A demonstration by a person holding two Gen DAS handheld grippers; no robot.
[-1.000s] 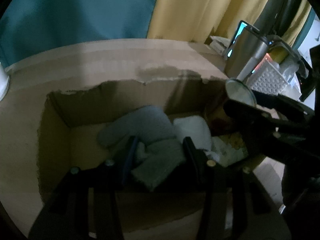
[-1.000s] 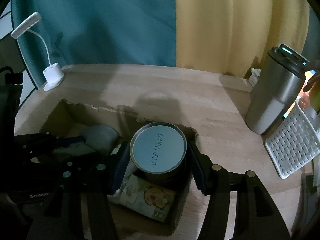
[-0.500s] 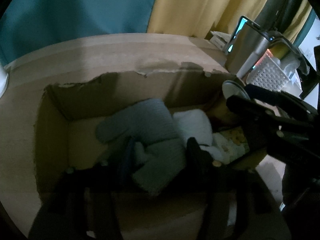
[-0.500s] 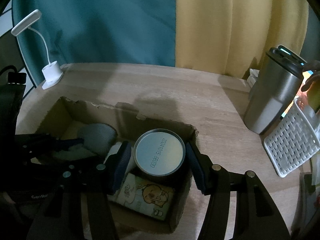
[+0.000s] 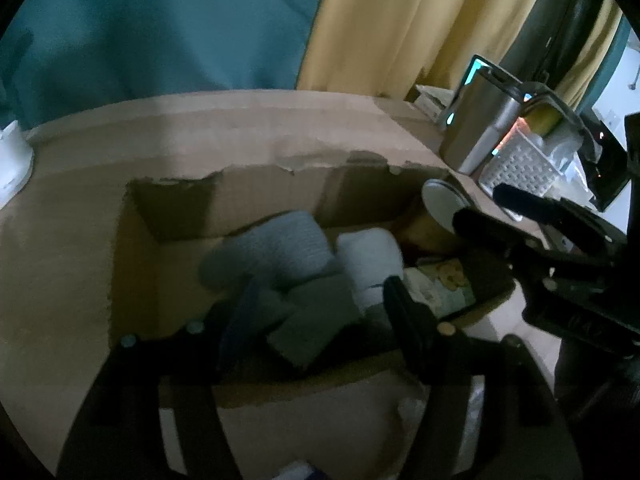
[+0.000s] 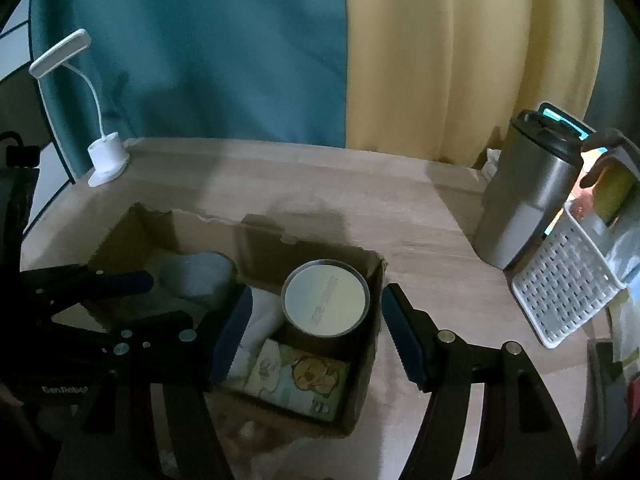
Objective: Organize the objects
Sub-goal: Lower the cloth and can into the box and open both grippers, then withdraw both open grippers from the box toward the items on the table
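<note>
**Both drops done, fingers released**

Changed over the last second: right gripper point(image 6: 316, 336) had the can point(image 6: 325, 304) clamped a second ago; now spread, jaws just been opening, clear gap on both sides of the can. Can standing upright in the right-hand end of the cardboard box point(image 6: 372, 364), lid up, sitting lower in the box than a second ago. Left gripper point(image 5: 316, 316) likewise: had the grey cloth point(image 5: 276, 256) pinched between its fingers, jaws just been opening, cloth now lying slack on the box floor. Left camera blurred, so no clean read on whether a pad brushes the fabric; not squeezing it, by the look.

Meaning for the task: reads as two placements finished at once. Nothing carried by either gripper. Likely next: back both out, fetch more, or stop if nothing is left loose.

Position vs fingers:
- Can: between the right fingers, slightly ahead of the tips, not touching either. Right fingertip point(image 6: 400, 328) outside the box wall, left one inside over the white cloth point(image 6: 262, 322).
- Printed packet point(image 6: 296, 376): flat in the box, just in front of the can, under the right gripper.
- Grey cloth: between and ahead of the left fingers, white cloth just beside it toward the can.
- Tumbler point(image 6: 528, 192) and white basket point(image 6: 568, 288): on the desk point(image 6: 280, 176), well apart from the box, untouched.

Risk: right fingertip near the box wall; lift straight back to avoid dragging it.
</note>
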